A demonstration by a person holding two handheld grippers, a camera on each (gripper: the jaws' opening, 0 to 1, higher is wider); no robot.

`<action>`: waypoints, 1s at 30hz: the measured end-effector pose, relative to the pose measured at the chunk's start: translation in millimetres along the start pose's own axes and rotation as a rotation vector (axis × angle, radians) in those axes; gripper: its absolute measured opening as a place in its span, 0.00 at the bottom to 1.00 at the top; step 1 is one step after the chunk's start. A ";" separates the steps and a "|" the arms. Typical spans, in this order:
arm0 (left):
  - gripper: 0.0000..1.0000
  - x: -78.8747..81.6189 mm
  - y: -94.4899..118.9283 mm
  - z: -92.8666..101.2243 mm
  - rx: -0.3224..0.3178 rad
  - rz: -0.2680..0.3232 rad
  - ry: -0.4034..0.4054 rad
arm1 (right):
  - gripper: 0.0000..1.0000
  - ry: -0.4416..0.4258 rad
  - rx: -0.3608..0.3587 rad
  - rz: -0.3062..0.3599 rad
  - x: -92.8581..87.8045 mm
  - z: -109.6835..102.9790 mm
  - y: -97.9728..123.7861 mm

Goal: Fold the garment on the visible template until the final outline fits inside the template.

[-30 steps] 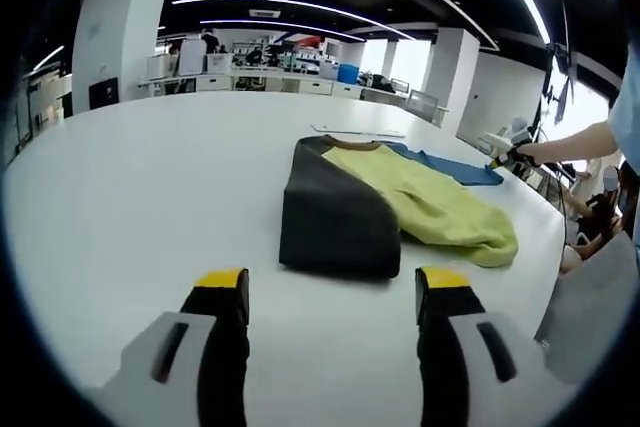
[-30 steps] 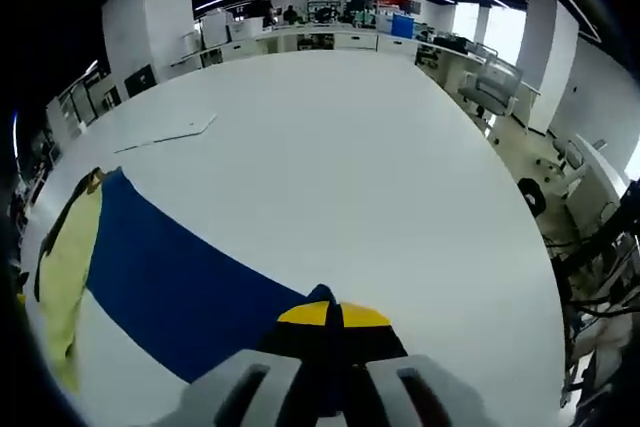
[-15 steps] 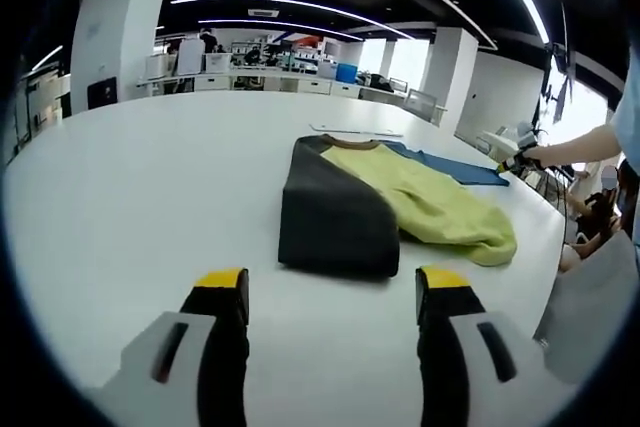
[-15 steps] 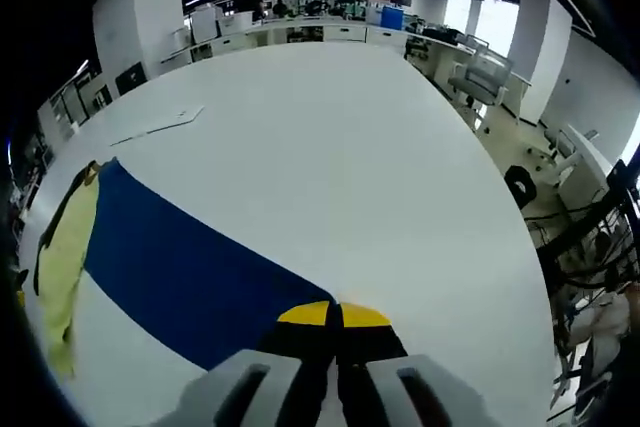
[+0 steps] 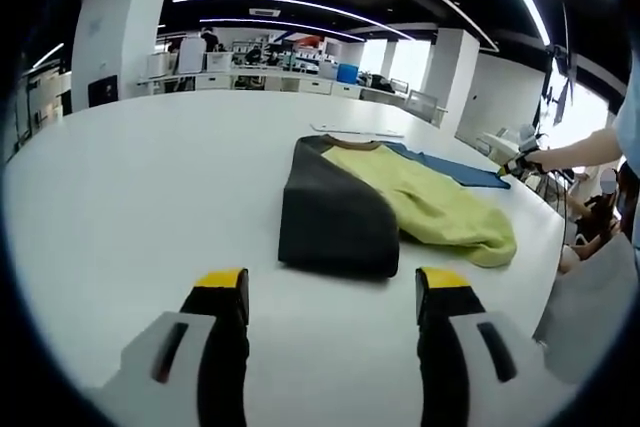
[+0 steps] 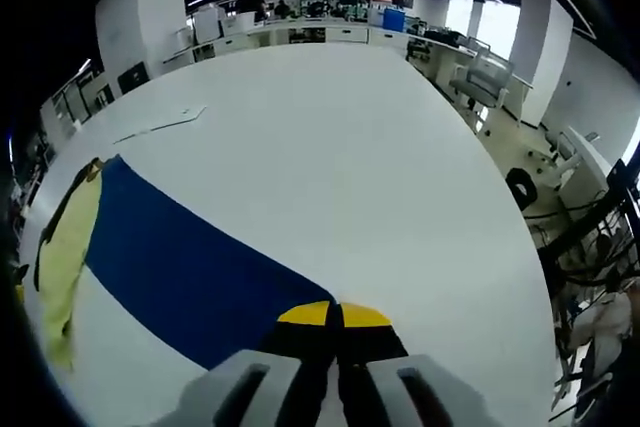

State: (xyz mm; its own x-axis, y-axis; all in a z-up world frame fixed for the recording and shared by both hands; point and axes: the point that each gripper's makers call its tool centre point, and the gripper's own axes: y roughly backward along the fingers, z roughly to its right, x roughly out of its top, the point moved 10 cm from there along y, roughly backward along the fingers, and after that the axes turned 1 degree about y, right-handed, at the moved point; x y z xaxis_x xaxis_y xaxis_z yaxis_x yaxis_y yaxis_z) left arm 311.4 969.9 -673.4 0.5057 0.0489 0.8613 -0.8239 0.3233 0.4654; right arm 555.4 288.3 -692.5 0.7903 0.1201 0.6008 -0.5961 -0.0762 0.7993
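Meanwhile the right gripper (image 6: 334, 315), jaws pinched on the blue sleeve (image 6: 180, 267), has barely shifted; the garment (image 5: 385, 207) lies unfolded on the table (image 5: 150, 177), left gripper (image 5: 333, 292) spread

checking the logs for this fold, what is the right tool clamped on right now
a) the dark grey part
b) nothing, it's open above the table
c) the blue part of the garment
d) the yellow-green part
c: in the right gripper view the right tool has its jaws shut together on the corner of the blue part of the garment, stretched flat across the white table.
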 end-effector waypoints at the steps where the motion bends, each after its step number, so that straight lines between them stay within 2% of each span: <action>1: 0.65 -0.2 -0.2 -0.1 -0.002 -0.001 0.001 | 0.00 -0.001 -0.001 0.001 -0.2 -0.1 0.6; 3: 0.65 -0.4 -0.5 -0.6 -0.001 -0.004 0.001 | 0.00 0.003 0.004 0.016 -0.7 -0.7 3.2; 7: 0.65 0.3 -1.1 0.3 -0.005 -0.002 -0.002 | 0.11 0.007 0.005 0.044 -0.6 0.4 6.9; 12: 0.68 1.3 -1.9 2.4 -0.016 0.005 -0.003 | 0.38 0.028 0.013 0.093 -0.4 -2.7 12.0; 14: 0.69 2.3 -1.8 2.9 -0.014 0.013 -0.012 | 0.44 0.065 0.021 0.106 -0.4 -5.7 15.5; 17: 0.74 4.3 -1.6 3.5 -0.013 0.028 -0.017 | 0.55 0.066 0.040 0.140 0.1 -10.3 21.2; 22: 0.88 5.6 -3.1 4.5 -0.007 0.043 -0.034 | 0.80 0.101 0.071 0.168 -2.2 -19.0 29.6; 28: 0.98 7.8 -3.9 6.0 -0.014 0.064 -0.016 | 0.95 0.124 0.136 0.217 -11.0 -40.0 47.9; 30: 0.99 8.3 -3.5 5.7 -0.011 0.067 -0.013 | 0.99 0.121 0.161 0.241 -14.3 -53.8 60.5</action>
State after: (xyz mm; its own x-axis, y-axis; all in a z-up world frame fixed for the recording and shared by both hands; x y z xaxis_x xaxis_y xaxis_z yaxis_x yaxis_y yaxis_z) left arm 317.0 963.8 -666.7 0.4466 0.0586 0.8928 -0.8528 0.3299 0.4049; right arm 500.4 335.2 -653.4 0.6006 0.1955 0.7753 -0.7266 -0.2711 0.6313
